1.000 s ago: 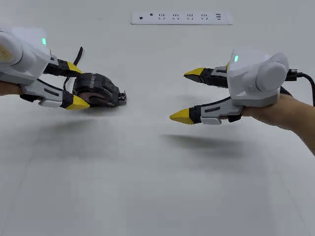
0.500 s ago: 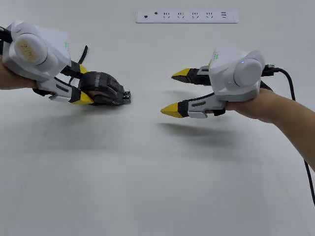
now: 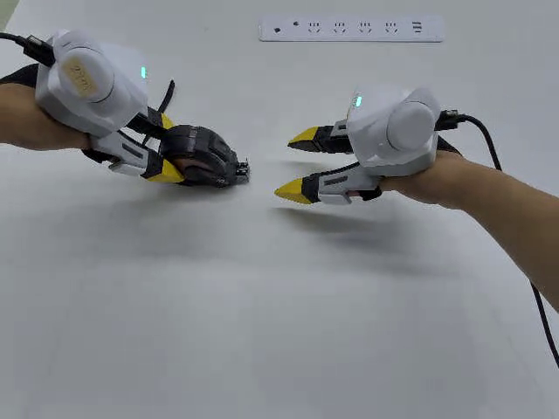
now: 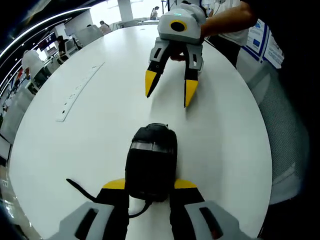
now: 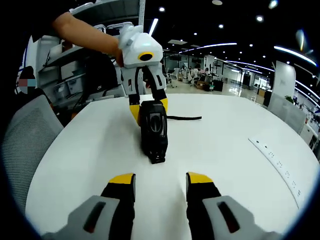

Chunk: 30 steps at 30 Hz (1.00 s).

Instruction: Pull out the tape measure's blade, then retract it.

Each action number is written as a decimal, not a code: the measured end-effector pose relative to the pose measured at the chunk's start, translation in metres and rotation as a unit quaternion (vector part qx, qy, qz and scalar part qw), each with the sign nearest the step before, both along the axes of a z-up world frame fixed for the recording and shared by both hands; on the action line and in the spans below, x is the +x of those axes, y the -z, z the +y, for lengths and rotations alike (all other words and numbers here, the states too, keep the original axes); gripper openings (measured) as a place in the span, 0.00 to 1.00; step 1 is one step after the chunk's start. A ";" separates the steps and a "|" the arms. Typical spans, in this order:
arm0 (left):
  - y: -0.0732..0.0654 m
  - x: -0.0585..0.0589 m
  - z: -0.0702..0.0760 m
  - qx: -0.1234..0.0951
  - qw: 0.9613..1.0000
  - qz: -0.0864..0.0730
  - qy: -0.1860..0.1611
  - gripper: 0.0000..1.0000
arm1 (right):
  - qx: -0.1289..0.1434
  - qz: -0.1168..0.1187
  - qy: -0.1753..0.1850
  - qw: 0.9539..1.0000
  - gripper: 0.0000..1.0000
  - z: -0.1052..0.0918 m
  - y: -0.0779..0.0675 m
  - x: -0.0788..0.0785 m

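One tape measure (image 3: 205,155), tilted left tongs (image 3: 168,148) clamping

Nothing readable anywhere at this moment. The yellowish round sticker (image 3: 80,77) on the left gripper (image 3: 166,147) carries print, but it is too blurred to make out. The tape measure (image 3: 203,155) shows a dark case, with any marking too small to read. In the left gripper view there's a blue-and-white printed panel (image 4: 261,36) beside the person (lettering there, just a smear). The power strip (image 3: 351,29) has tiny marks by its sockets, unreadable.

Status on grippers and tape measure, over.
Left gripper shut on tape measure, resting on table. Right gripper open, short of the blade hook. Blade not pulled out. Nothing between them.
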<state>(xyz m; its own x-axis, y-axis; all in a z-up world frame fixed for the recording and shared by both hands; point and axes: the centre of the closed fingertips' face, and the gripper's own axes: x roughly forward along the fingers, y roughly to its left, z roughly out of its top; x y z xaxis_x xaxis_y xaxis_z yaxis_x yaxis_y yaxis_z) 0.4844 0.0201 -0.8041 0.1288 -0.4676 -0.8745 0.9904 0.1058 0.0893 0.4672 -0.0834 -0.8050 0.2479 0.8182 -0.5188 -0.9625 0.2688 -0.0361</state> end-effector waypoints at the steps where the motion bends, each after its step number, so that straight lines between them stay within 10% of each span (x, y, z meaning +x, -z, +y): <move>1: 0.000 0.000 0.000 0.000 1.000 0.000 0.000 0.28 | 0.000 0.002 -0.002 1.000 0.40 0.002 0.001 0.000; 30: 0.003 -0.003 0.002 0.006 1.000 0.010 -0.012 0.28 | -0.009 0.008 -0.044 0.999 0.15 0.050 0.022 0.009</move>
<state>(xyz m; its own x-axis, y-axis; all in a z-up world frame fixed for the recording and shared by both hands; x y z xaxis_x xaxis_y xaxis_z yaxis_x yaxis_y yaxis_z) 0.4814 0.0219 -0.8071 0.1225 -0.4538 -0.8826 0.9891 0.1294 0.0708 0.4759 -0.0334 -0.8272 0.1670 0.8271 -0.5367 -0.9829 0.1827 -0.0244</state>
